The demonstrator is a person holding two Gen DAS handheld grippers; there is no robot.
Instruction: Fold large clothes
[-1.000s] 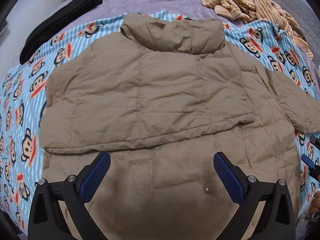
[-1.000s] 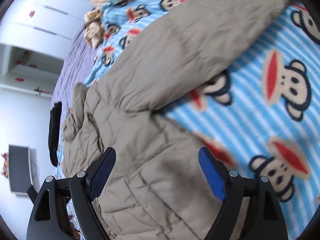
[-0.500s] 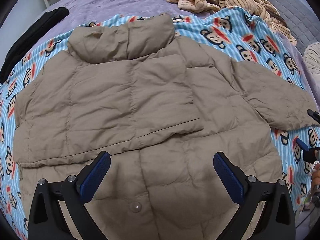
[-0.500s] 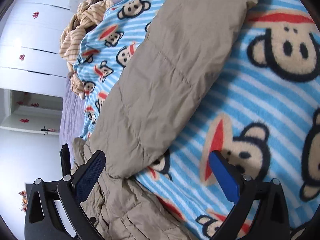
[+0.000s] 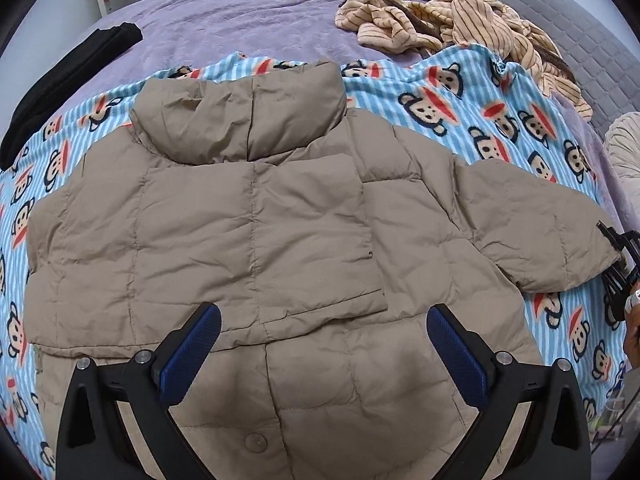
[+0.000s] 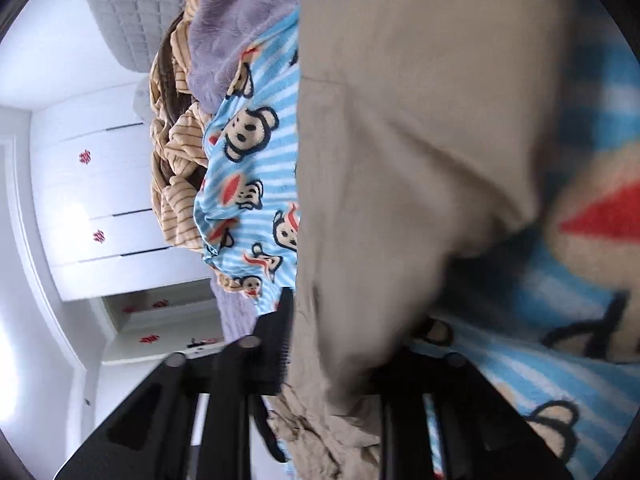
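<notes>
A tan puffer jacket (image 5: pixel 256 232) lies front down on a monkey-print blanket (image 5: pixel 472 112), its left side folded over the back. My left gripper (image 5: pixel 324 344) hovers open over the jacket's lower hem with nothing between its fingers. The right sleeve (image 5: pixel 532 232) stretches out to the right. At its cuff, on the frame's edge, is my right gripper (image 5: pixel 618 256). In the right wrist view the sleeve (image 6: pixel 400 140) fills the middle, and the right gripper (image 6: pixel 336 360) is closing with the cuff fabric pinched between its jaws.
A heap of tan striped clothing (image 5: pixel 460 20) lies at the back right on the purple bedspread (image 5: pixel 240 20). A folded black garment (image 5: pixel 60 80) lies at the back left. A grey padded headboard (image 5: pixel 580 40) runs along the right. A white wardrobe (image 6: pixel 92 184) stands beyond the bed.
The right gripper slid out along the sleeve to the cuff, rolled over, and its wide jaws came together on the fabric. The left gripper drifted sideways over the jacket, staying open.
</notes>
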